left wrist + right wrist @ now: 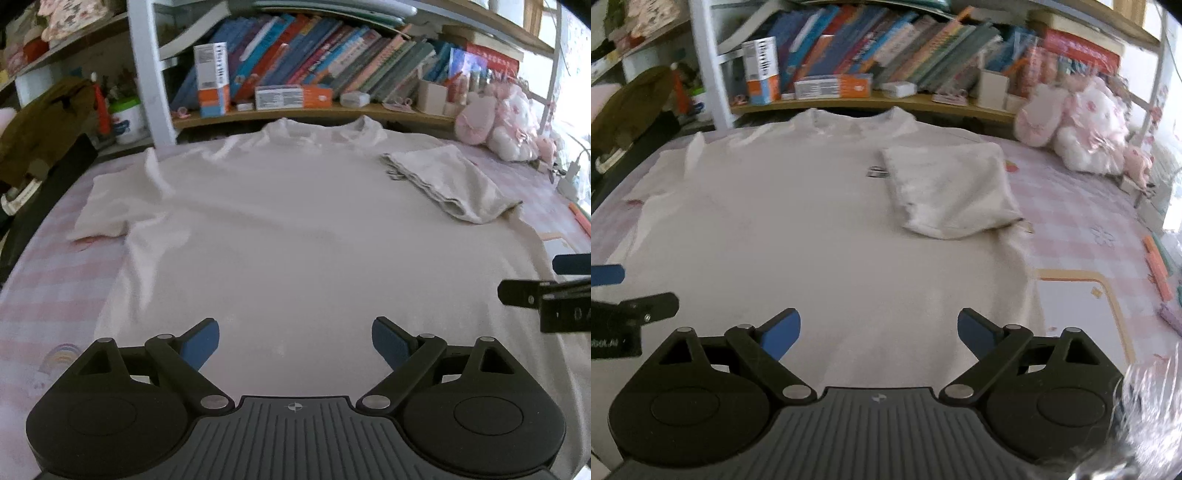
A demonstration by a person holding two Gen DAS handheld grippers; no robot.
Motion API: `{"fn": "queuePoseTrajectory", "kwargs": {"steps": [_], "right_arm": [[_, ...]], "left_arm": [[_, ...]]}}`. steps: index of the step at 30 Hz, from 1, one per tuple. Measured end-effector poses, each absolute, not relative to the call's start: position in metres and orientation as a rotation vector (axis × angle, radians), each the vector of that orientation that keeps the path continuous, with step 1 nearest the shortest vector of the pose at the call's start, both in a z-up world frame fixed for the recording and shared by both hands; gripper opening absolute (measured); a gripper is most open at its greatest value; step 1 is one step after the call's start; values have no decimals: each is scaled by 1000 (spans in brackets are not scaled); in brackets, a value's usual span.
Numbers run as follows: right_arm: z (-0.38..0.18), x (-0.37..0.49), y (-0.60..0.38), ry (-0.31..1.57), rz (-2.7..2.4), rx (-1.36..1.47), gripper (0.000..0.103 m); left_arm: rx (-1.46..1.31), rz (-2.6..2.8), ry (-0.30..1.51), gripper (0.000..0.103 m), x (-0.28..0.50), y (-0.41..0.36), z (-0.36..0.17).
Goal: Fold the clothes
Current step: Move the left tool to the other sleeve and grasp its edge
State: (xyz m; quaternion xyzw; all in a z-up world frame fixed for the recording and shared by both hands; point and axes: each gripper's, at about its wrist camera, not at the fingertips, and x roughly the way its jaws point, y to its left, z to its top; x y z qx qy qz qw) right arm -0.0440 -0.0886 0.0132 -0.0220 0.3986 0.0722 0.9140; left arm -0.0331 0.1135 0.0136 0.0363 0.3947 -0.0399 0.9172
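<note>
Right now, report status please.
Left gripper open, right gripper open, both empty. Shirt flat, right sleeve folded in, left sleeve out. Nothing in the way.

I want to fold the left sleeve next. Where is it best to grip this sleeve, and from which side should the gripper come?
Grip the left sleeve at its outer cuff edge, coming from the left side over the checked bedsheet. It lies spread flat, pointing away from the white T-shirt, so its cuff is probably the freest edge. The left gripper is open and empty.
</note>
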Motion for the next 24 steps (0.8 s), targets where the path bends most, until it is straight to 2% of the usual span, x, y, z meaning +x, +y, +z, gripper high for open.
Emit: {"fn": "queuePoseTrajectory", "kwargs": {"steps": [10,24], "right_arm": [[8,-54,-18,822,158,-73,99],[10,-53,21,816,151,-123,100]], "left_arm": [[63,-73,792,92,-31,182,19],[16,-33,751,92,-18,240,23]]}}
